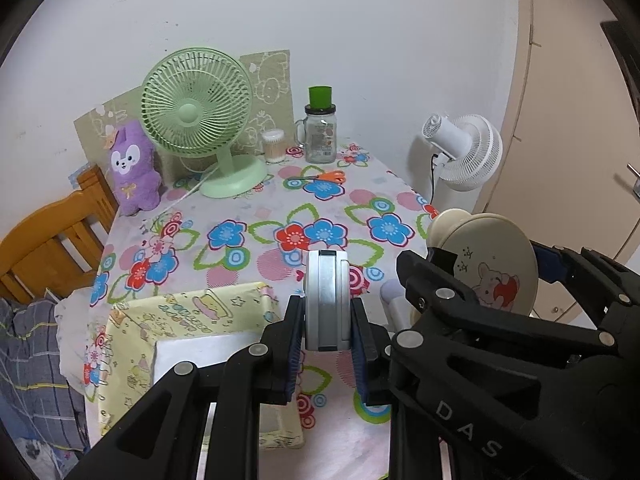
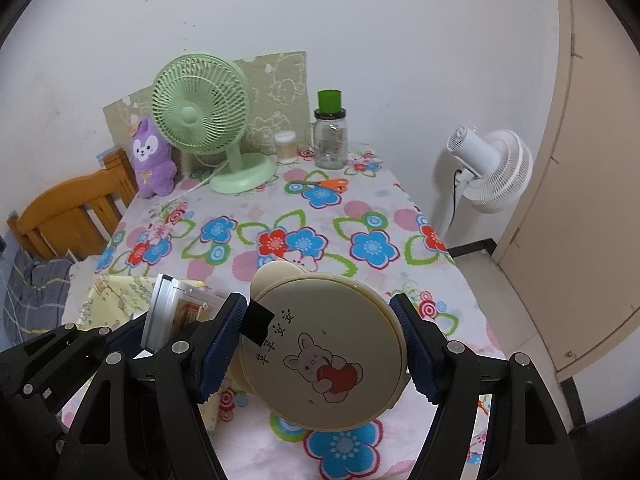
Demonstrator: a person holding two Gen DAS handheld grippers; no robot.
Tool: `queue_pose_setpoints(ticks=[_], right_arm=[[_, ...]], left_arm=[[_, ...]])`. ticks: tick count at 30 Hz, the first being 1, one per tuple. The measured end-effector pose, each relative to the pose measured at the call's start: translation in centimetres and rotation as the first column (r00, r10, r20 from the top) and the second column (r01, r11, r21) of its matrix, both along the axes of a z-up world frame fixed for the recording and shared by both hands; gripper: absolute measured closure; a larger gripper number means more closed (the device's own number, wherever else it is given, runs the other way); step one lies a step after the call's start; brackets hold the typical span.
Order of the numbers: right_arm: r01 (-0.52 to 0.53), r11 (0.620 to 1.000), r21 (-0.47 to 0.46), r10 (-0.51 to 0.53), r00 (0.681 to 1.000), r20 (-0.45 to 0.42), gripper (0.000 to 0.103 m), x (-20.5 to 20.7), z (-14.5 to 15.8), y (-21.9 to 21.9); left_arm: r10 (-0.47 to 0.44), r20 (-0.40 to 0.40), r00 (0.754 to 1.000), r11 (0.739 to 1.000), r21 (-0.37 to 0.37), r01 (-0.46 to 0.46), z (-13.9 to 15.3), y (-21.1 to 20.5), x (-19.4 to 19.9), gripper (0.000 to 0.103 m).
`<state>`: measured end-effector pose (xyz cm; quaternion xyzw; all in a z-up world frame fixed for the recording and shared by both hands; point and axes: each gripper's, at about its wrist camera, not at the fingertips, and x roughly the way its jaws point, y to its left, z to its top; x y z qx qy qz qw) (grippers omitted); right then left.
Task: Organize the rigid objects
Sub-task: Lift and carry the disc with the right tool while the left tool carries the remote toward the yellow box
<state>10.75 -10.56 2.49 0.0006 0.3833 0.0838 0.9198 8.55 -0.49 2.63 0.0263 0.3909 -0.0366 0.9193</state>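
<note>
A: What are your two tools carrying?

B: Your left gripper (image 1: 327, 344) is clamped on a slim silver box (image 1: 327, 300), pads pressing its two broad faces; it stands on edge at the lower middle of the left view, long axis running up the frame, clear of the floral table (image 1: 256, 216). Your right gripper (image 2: 320, 344) is clamped across a round cream case (image 2: 324, 356) with a rabbit print — jaws wide, pads on opposite rims, lid face tilted toward the camera.

A: And where would they go?

B: My guess is the yellow fabric bin (image 1: 132, 360), at the lower left of the left view; it lies left of and below the silver box, just beside your left hand's load; the cream case hangs at the right edge of that view, farther off. So the left hand looks nearer — lower the box narrow end first.
</note>
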Motion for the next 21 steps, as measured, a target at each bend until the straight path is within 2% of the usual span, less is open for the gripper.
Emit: queue_pose_setpoints(ticks=[8, 14, 21], right_arm=[[-0.043, 0.999, 0.013, 0.043, 0.999, -0.012, 0.028, 0.2, 0.8, 2.5], [-0.083, 0.996, 0.031, 0.084, 0.996, -0.033, 0.028, 0.3, 0.8, 4.6], [-0.107, 0.993, 0.040, 0.108, 0.994, -0.012, 0.028, 0.0, 2.1, 6.2]], left_arm=[[0.034, -0.010, 0.999, 0.999, -0.010, -0.034, 0.5, 2.7, -0.1, 0.082], [0.045, -0.024, 0.999, 0.998, -0.045, -0.046, 0.5, 4.7, -0.2, 0.081], [0.048, 0.013, 0.999, 0.998, -0.047, -0.047, 1.8, 5.7, -0.9, 0.082]])
